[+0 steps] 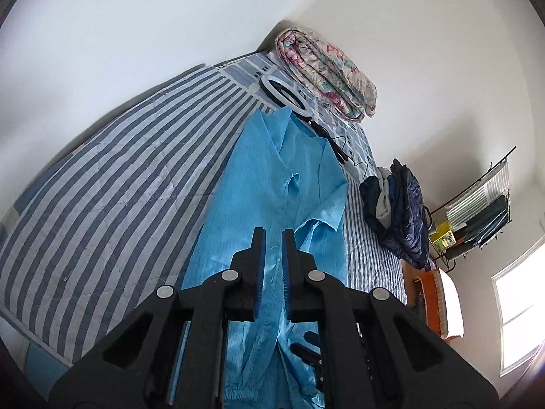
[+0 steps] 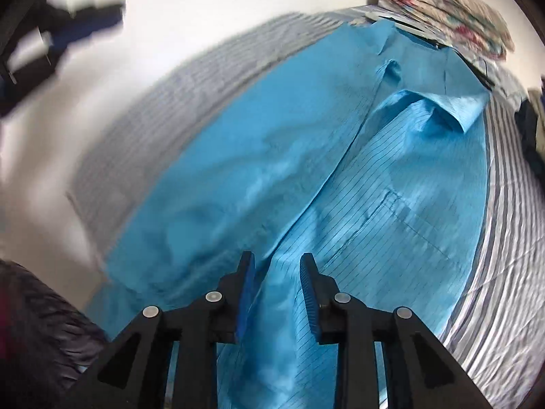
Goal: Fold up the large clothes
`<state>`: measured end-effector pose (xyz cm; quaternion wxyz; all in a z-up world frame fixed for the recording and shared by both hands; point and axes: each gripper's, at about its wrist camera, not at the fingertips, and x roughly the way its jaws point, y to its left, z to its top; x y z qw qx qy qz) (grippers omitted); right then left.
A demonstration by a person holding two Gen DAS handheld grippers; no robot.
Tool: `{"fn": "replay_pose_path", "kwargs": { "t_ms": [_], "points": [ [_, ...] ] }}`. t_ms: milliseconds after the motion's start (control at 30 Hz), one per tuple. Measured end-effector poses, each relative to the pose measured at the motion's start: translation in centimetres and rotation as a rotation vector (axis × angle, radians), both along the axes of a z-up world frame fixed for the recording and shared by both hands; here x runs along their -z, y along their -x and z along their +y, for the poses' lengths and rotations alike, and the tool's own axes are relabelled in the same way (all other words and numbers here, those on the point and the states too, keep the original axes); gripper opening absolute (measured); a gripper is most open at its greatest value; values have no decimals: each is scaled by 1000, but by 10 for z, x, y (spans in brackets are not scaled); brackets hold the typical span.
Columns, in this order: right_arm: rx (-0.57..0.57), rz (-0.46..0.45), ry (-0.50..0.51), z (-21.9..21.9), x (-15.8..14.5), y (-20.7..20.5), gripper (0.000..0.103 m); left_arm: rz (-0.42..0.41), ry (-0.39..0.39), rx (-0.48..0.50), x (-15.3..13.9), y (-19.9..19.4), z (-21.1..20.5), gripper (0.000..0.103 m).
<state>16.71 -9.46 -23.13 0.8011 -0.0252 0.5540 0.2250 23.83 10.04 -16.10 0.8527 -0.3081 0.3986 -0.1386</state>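
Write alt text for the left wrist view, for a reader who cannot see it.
A blue garment lies spread lengthwise on a striped bed, seen past the nearly shut fingers of the left hand-held gripper. A folded floral quilt rests at the bed's far end, with a pile of dark clothes at the bed's right edge.

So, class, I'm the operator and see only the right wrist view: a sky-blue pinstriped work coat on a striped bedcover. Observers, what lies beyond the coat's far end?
Observer: A white ring lamp with a black cable, beside the folded floral quilt.
Operator: And the dark shape at my right edge?
Observer: A pile of dark blue clothes on the bed's edge.
Operator: Anything past the bed?
Observer: A black wire drying rack near a bright window.
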Motion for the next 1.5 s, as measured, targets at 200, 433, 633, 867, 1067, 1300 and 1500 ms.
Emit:
{"fn": "replay_pose_path", "kwargs": {
  "t_ms": [200,433,633,867,1067,1300,1500],
  "points": [
    [206,-58,-120,-71,-30,-13,28,4,-5,18,2,-3,-7,6],
    [486,-57,-170,-149,-12,-86,26,8,-1,44,4,-7,-19,6],
    [622,-3,-244,-186,31,-144,22,11,12,70,3,-7,-25,6],
    [662,-15,-268,-187,62,-204,22,34,35,69,8,-10,-20,6],
    [654,-88,-275,-177,56,-267,22,34,23,78,9,-11,-21,6],
    [522,-19,-336,-129,70,-343,24,49,16,89,14,-20,-33,6],
    [473,-110,-384,-130,33,-326,31,41,2,107,13,-20,-42,6]
  ]
}}
